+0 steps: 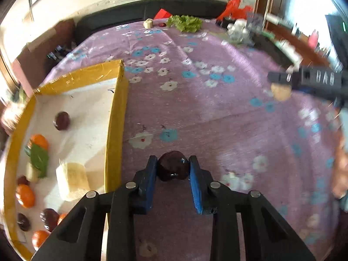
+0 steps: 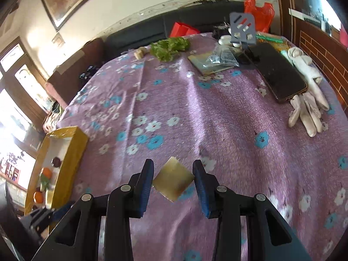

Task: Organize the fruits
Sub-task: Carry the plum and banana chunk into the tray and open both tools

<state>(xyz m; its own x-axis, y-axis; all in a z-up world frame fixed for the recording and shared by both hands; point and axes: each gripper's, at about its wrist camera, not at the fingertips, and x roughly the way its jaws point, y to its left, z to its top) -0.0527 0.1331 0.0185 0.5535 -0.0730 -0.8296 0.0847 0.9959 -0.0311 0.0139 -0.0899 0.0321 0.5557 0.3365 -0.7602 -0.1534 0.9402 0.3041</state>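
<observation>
**Both grippers on fruit beside the box**

My left gripper [image 1: 173,168] clamps a dark plum [image 1: 173,169] just right of the yellow box [image 1: 114,130]. My right gripper [image 2: 173,179] pinches a pale fruit chunk [image 2: 173,179] by 2 corners, above the purple floral cloth [image 2: 217,119].

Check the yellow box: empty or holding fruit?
Holding fruit. The box contains oranges, dark plums and a pale banana piece on its white floor, with bare space at the far end.
</observation>
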